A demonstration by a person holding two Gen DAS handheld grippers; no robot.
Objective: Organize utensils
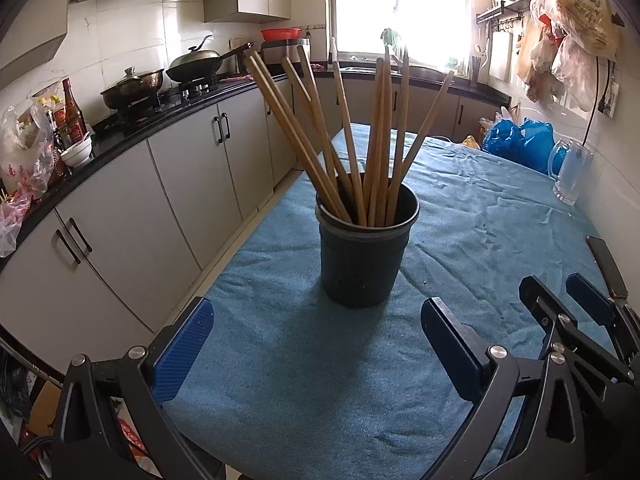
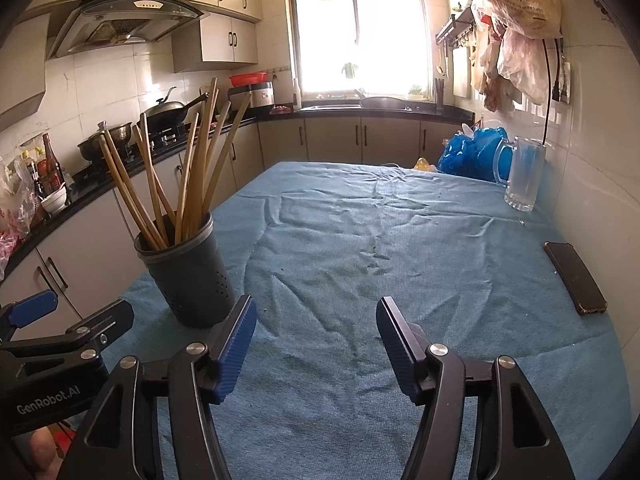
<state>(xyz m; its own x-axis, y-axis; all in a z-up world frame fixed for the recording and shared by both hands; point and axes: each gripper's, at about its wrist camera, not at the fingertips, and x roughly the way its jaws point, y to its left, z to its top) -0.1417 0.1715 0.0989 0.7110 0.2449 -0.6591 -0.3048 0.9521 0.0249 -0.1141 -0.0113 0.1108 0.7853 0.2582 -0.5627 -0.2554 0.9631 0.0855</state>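
Observation:
A dark round utensil holder [image 1: 366,256] stands on the blue tablecloth [image 1: 300,360], with several wooden chopsticks [image 1: 372,140] upright and fanned out in it. My left gripper [image 1: 316,328] is open and empty, just in front of the holder. In the right wrist view the holder [image 2: 188,276] with its chopsticks [image 2: 188,168] stands at the left. My right gripper [image 2: 316,320] is open and empty over bare cloth [image 2: 360,240], to the right of the holder. The right gripper also shows at the right edge of the left wrist view [image 1: 560,300].
A black phone [image 2: 574,276] lies near the table's right edge by the wall. A glass mug [image 2: 522,172] and blue plastic bags [image 2: 468,152] stand at the far right. Kitchen cabinets and a counter with pots [image 1: 132,88] run along the left.

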